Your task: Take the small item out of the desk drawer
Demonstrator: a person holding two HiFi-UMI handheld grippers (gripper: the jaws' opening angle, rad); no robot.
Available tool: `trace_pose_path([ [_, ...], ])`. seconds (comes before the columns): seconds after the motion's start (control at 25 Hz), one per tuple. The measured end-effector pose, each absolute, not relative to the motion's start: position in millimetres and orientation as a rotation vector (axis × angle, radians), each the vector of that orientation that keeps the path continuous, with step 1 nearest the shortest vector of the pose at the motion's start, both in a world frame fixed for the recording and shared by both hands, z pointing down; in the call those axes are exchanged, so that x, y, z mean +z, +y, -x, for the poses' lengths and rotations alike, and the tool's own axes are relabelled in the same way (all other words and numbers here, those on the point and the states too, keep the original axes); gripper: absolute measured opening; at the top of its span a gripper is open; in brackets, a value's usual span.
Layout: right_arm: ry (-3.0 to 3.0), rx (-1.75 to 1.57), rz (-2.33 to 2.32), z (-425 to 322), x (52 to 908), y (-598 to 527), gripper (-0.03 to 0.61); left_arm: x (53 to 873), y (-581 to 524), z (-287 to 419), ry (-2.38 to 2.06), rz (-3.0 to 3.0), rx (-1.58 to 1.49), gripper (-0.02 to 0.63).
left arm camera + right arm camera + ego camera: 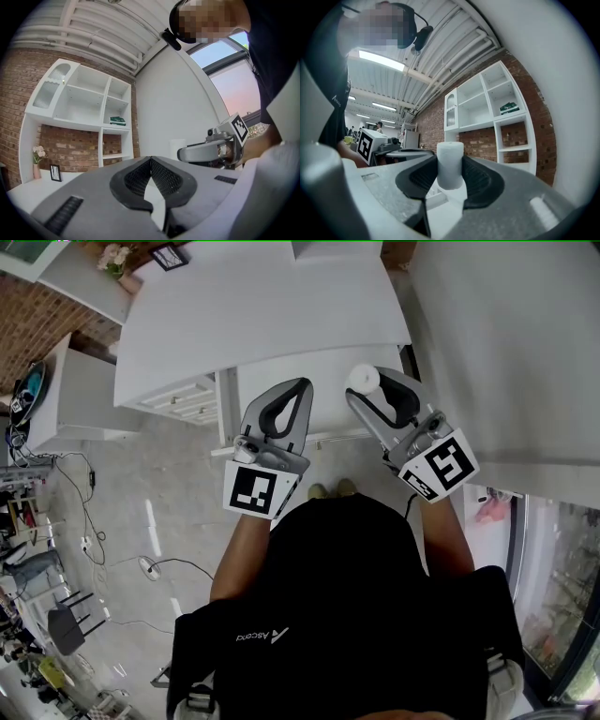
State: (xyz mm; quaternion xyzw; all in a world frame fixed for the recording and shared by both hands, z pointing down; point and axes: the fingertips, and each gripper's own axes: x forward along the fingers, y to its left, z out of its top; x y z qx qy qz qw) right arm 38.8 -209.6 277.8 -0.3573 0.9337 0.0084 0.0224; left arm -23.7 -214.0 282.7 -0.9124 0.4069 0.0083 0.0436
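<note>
The small item is a white cylinder (450, 164) standing upright between the pads of my right gripper (450, 177), which is shut on it. In the head view the white cylinder (364, 379) and the right gripper (367, 390) are held up over what looks like the pulled-out drawer (281, 371), just below the front edge of the white desk (262, 306). My left gripper (303, 383) hovers beside it, tips together and nothing in them. In the left gripper view the left gripper (150, 160) is shut, with the right gripper (182, 153) to its right.
A low white cabinet with drawers (183, 399) stands left of the desk. A white wall (506, 352) runs along the right. Cables (141, 563) lie on the grey floor. White shelving on a brick wall (89, 108) stands behind the desk, which carries a picture frame (169, 256) and flowers (114, 257).
</note>
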Motion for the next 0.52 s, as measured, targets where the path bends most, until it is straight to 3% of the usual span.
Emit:
trace_pose_path([
  [0.52,2.892,0.019,1.103,-39.9,279.1,-208.4,0.161,283.3,-212.5,24.4,1.256,2.781,0.022,-0.002],
])
